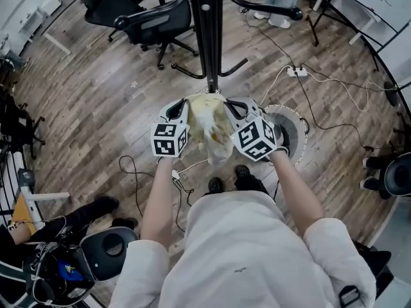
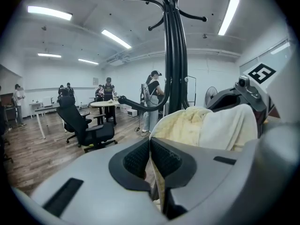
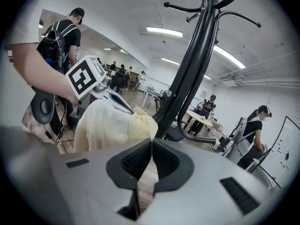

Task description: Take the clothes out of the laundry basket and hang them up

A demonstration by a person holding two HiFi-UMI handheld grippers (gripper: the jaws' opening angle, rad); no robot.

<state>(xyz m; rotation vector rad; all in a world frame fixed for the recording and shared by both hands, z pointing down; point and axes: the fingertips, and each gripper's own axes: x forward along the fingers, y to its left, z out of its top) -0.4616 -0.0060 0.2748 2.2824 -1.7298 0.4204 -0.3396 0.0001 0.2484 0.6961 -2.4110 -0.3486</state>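
A pale cream-yellow garment [image 1: 213,130], soft and crumpled, hangs bunched between the left claw [image 1: 182,110] and the right claw [image 1: 235,108]. Each claw is pinched narrow on a fold of it, just before the black coat stand [image 1: 207,37]. Below lies a wood-plank floor [image 1: 90,114], with a white laundry basket [image 1: 294,117] beside and office chairs [image 1: 154,21] beyond.

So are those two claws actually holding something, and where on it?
One pale yellow garment, held by both: left gripper and right gripper are each shut on cloth near its top, one at either side.
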